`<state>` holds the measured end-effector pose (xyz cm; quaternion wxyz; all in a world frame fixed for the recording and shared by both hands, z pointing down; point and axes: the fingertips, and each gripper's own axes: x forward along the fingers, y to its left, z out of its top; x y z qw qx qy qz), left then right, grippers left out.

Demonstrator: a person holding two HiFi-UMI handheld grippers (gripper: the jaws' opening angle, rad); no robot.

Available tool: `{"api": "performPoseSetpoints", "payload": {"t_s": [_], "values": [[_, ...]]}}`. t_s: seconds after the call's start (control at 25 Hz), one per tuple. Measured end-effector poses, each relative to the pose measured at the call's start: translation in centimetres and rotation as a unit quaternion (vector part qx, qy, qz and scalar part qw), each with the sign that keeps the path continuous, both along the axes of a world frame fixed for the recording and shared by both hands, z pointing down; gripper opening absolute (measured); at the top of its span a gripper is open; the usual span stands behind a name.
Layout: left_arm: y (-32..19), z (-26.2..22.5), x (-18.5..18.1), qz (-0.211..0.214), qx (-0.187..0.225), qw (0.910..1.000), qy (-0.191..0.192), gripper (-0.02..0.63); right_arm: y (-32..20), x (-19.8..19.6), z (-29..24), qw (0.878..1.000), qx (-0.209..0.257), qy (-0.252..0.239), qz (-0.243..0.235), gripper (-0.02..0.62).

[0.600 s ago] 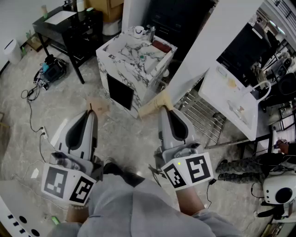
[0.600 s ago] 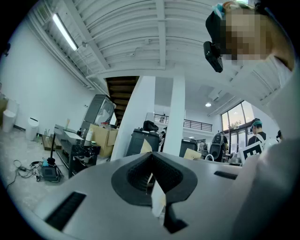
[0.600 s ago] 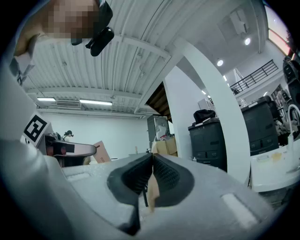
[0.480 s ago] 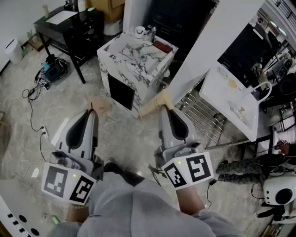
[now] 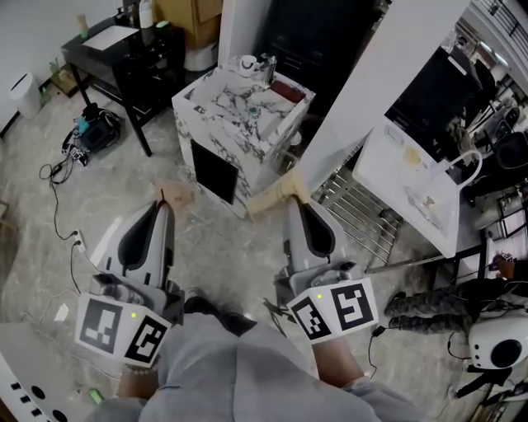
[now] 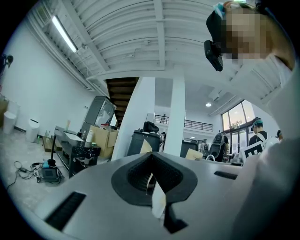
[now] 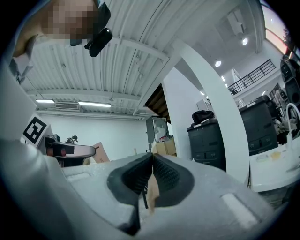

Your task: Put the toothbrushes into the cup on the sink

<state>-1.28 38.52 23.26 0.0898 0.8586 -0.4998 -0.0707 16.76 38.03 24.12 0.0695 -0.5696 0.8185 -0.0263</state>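
Note:
A marble-patterned sink stand (image 5: 216,122) stands on the floor ahead of me, in the upper middle of the head view. A white cup (image 5: 246,62) sits at its far edge beside a faucet (image 5: 268,64). A few small items lie on its top, too small to tell as toothbrushes. My left gripper (image 5: 175,195) and right gripper (image 5: 280,191) are held low, close to my body and well short of the stand. Both are shut with nothing between their jaws, as the left gripper (image 6: 151,157) and right gripper (image 7: 152,157) views also show.
A black table (image 5: 124,49) stands at the upper left, with a device and cables (image 5: 89,128) on the floor beside it. A white column (image 5: 371,91), a metal rack (image 5: 363,214) and a white board (image 5: 412,189) lie to the right. Cardboard boxes (image 5: 186,12) stand behind.
The sink stand sits slightly higher in the head view than before. Both grippers keep the same pose and stay shut.

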Motion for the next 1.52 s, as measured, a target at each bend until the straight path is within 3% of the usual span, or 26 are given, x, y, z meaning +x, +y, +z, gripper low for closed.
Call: {"api": "performPoseSetpoints", "payload": {"t_s": [0.44,0.8,1.52], "values": [[1.3,-0.5,0.5,-0.02,0.007,0.9998,0.001,0.005,0.9,1.3,0.0,1.0,-0.003,-0.003,-0.008,0.002],[1.9,-0.3,-0.9,-0.044,0.007,0.999,0.004,0.005,0.7,0.2,0.5,0.999,-0.011,-0.007,-0.031,0.002],[-4.4,-0.1,-5.1,-0.046,0.004,0.9989,0.009,0.006,-5.5,-3.3,0.8,0.999,-0.024,-0.006,-0.026,0.002]]}}
